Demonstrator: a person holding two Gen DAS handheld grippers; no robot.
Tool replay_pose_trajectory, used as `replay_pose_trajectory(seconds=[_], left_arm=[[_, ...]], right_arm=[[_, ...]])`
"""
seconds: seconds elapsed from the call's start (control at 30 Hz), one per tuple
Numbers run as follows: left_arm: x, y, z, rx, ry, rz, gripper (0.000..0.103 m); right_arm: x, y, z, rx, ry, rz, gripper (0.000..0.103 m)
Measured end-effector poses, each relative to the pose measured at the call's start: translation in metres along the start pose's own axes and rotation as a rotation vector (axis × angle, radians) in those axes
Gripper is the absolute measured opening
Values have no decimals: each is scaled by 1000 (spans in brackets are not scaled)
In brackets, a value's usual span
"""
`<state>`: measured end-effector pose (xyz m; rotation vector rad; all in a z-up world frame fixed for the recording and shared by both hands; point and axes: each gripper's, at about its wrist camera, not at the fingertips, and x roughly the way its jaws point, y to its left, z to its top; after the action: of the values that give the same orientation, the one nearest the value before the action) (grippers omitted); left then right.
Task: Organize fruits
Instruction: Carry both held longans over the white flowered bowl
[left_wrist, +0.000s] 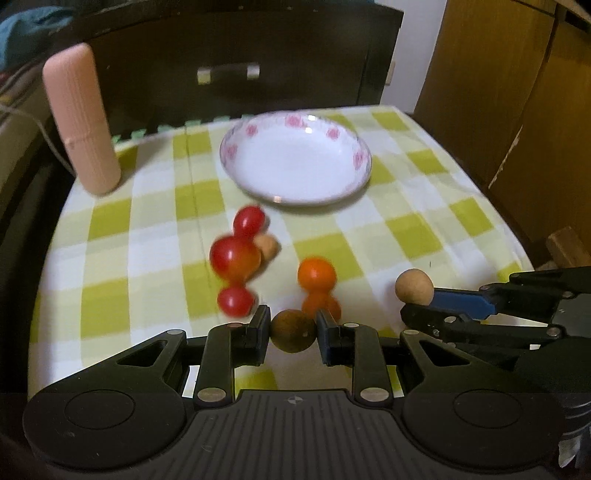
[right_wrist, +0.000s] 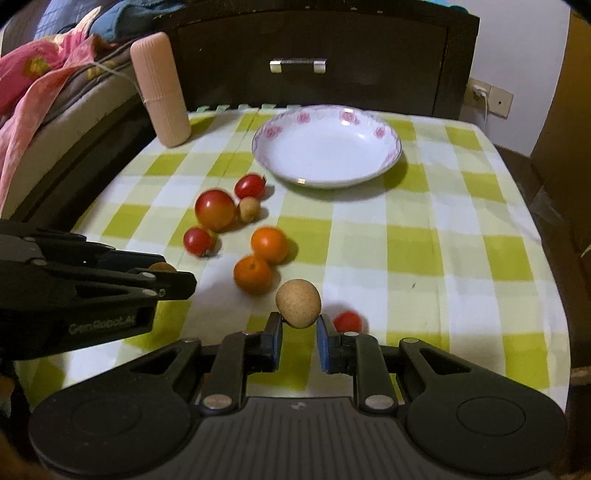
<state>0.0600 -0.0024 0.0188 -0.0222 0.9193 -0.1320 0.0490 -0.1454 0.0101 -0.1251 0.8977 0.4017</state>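
Over on the left stands the pink ribbed cylinder (right_wrist: 161, 90), upright at the tablecloth's (right_wrist: 461, 236) far edge. The left gripper (left_wrist: 293, 330) has a brown round fruit (left_wrist: 293, 331) clamped between its pads, lifted clear of the cloth. Tomatoes (right_wrist: 215, 209) and oranges (right_wrist: 269, 244) cluster mid-table, near the flowered plate (right_wrist: 388, 155). The right gripper (right_wrist: 298, 326) pinches a tan round fruit (right_wrist: 298, 302).

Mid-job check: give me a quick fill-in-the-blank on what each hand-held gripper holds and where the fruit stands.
1. The plate holds ____ fruit.
2. The left hand-held gripper is shut on a dark ____ ball-shaped fruit.
3. The right hand-held gripper grips a ____ fruit.
4. ____ oranges lie on the cloth.

Missing: no; brown; tan; Two
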Motion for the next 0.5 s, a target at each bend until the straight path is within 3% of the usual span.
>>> replay_pose_trajectory(seconds=[0.5], left_arm=[[41, 1, 77, 11, -53, -2, 34]], right_arm=[[30, -32, 71, 22, -55, -28, 20]])
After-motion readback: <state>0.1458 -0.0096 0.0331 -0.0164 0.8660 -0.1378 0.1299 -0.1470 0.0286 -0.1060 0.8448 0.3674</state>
